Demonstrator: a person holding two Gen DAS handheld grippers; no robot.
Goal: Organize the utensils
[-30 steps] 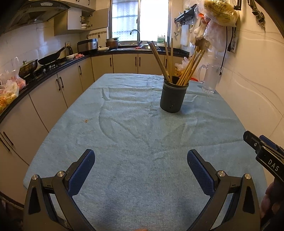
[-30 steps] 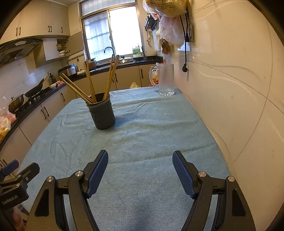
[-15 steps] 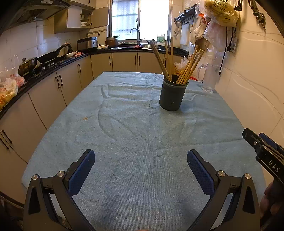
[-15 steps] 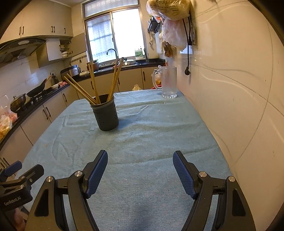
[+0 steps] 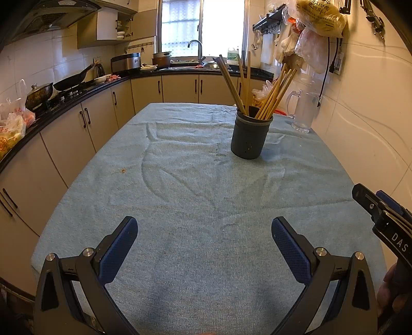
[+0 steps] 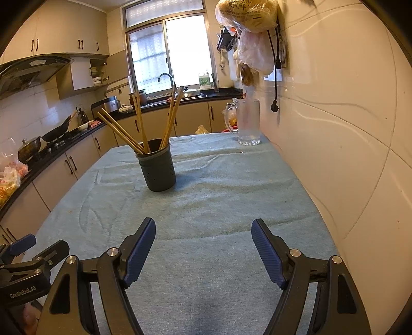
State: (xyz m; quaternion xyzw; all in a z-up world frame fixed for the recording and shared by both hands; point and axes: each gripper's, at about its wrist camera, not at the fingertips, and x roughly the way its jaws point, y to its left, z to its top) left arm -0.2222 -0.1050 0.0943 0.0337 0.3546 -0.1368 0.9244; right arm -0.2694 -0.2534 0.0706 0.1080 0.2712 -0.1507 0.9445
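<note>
A dark grey utensil holder (image 5: 248, 137) stands upright on the blue cloth-covered table (image 5: 180, 206), with several wooden chopsticks (image 5: 273, 95) leaning out of it. It also shows in the right wrist view (image 6: 157, 168) with its chopsticks (image 6: 140, 123). My left gripper (image 5: 203, 232) is open and empty, low over the near end of the table. My right gripper (image 6: 203, 234) is open and empty, well short of the holder. Each gripper appears at the edge of the other's view, the right one (image 5: 383, 219) and the left one (image 6: 28, 262).
A clear glass pitcher (image 5: 303, 112) stands at the table's far right by the tiled wall (image 6: 347, 154). Plastic bags (image 6: 247, 15) hang on that wall. Kitchen cabinets and a counter with pans (image 5: 67, 82) run along the left.
Both grippers have drawn slightly back and up from the table; the holder looks a little farther off. Both stay open and empty.
</note>
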